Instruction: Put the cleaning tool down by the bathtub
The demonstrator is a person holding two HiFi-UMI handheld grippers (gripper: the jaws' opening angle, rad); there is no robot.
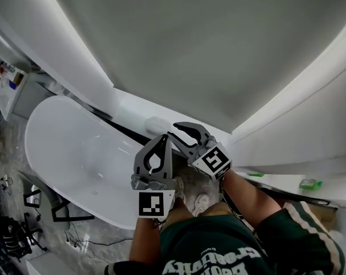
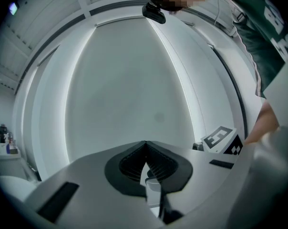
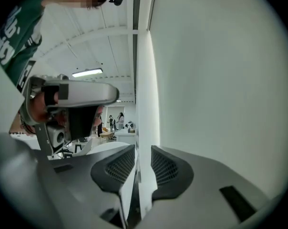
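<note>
Left gripper [image 1: 163, 138] pinched closed and empty, right gripper [image 1: 174, 130] half-open on nothing, bathtub [image 1: 64, 148] at 9 o'clock, no cleaning tool seen, so placing looks done; next just withdraw

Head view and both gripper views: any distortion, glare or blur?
Head view: fisheye bows the wall edges; the white bathtub nearly washes out. Left gripper view: dark round vignette, soft even light. Right gripper view: same vignette, ceiling lamp glares mildly.

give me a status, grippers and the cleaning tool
Left gripper shut, empty. Right gripper jaws apart, nothing between them. Cleaning tool in neither gripper, can't pick it out. Bathtub below, nothing in the way.
</note>
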